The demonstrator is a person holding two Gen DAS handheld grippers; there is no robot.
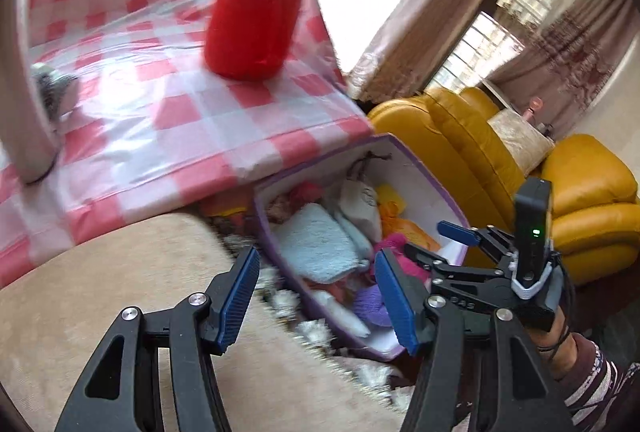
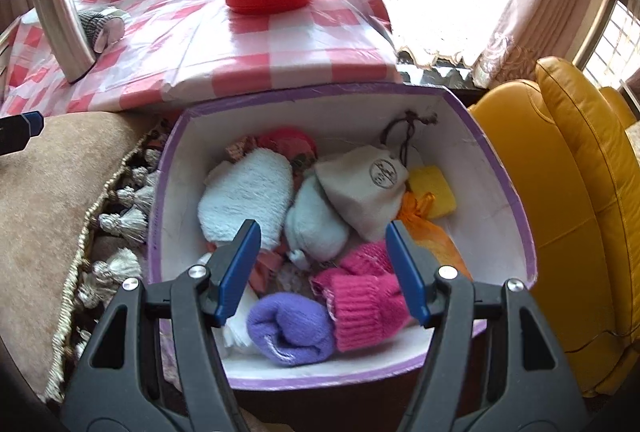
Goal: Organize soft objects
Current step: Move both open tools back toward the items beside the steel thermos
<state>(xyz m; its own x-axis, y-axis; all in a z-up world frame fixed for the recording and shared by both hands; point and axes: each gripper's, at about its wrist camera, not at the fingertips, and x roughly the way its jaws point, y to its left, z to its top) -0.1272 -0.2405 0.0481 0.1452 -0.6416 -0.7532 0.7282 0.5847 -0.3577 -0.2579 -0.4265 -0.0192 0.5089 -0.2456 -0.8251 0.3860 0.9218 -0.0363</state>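
Purple-rimmed box [image 2: 496,159] w/ soft items inside: pink sock [image 2: 360,308], purple roll [image 2: 288,328], white towel [image 2: 248,191]. Both grippers spread, empty; right gripper [image 2: 324,268] over box, left gripper [image 1: 316,296] beside. Task looks near done.

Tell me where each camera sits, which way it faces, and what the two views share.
Left wrist: rides the left gripper, angled down over a tan cushion toward the purple-rimmed white box; its own open fingers show, plus the right gripper and a striped sleeve.
Right wrist: rides the right gripper, looking down into the box of soft items; only its own open fingers show clearly.
Shared: the box, red plastic jug on the red-checked tablecloth, yellow leather sofa.
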